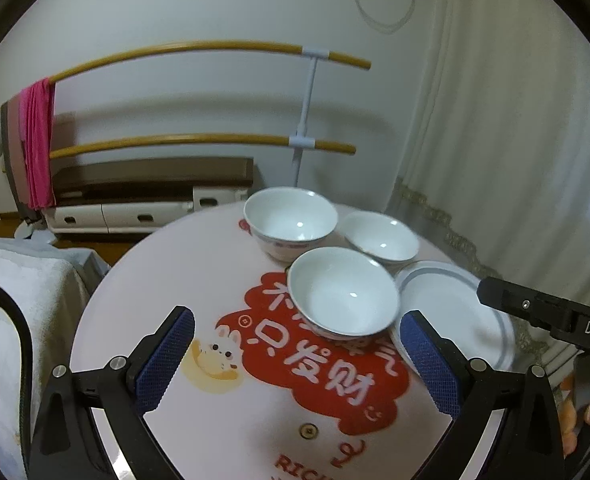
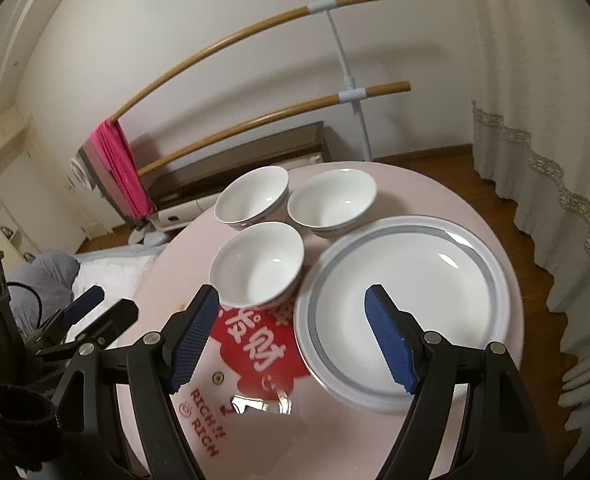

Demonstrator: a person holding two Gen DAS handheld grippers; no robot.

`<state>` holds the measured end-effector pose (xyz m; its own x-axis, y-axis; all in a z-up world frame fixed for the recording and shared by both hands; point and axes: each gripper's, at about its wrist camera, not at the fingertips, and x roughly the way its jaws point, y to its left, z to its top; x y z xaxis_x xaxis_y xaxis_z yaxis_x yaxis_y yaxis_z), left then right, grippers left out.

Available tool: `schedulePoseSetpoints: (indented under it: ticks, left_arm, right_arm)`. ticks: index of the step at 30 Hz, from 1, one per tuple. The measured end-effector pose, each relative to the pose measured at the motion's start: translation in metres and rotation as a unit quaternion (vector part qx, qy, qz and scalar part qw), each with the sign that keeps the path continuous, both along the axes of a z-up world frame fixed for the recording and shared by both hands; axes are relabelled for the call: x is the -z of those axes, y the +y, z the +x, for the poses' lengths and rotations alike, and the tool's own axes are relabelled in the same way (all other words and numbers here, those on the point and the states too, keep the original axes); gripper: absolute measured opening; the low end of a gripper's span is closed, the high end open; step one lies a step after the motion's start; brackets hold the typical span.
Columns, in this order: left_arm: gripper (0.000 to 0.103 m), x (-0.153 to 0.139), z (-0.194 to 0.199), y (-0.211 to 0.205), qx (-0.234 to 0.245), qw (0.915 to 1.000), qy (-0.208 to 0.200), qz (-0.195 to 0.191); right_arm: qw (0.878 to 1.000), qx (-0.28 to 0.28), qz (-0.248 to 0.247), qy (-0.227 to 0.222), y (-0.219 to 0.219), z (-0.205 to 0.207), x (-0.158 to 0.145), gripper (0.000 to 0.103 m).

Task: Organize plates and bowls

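Three white bowls stand in a cluster on the round pink table (image 1: 183, 264): a far left bowl (image 1: 291, 220), a far right bowl (image 1: 379, 236) and a near bowl (image 1: 343, 292). A white plate (image 1: 451, 304) with a grey ring lies to the right of them. My left gripper (image 1: 297, 334) is open just in front of the near bowl, pads clear of it. In the right wrist view, my right gripper (image 2: 293, 300) is open above the gap between the near bowl (image 2: 257, 264) and the plate (image 2: 403, 300), holding nothing.
A clothes rack with wooden bars (image 1: 215, 50) and a pink cloth (image 1: 37, 140) stands behind the table by a low dark bench (image 1: 155, 176). A white curtain (image 1: 495, 140) hangs at the right. A bed with grey bedding (image 1: 15, 300) lies at the left.
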<state>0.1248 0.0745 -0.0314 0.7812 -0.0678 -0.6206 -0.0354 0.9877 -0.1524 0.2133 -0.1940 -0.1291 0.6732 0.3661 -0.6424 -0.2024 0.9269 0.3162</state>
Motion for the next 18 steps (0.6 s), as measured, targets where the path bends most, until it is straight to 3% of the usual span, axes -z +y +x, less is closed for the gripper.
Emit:
schedulePoseSetpoints:
  ticks: [13,18]
  left_arm:
    - [0.1,0.032,0.095,0.021,0.018,0.9972,0.073,-0.008]
    - [0.09,0.039,0.114,0.024,0.026,0.9958,0.086,-0.013]
  right_arm:
    - [0.997,-0.029,-0.037,0.059,0.038,0.078,0.039,0.076]
    - [0.994,-0.03,-0.071,0.074,0.049,0.097,0.051,0.069]
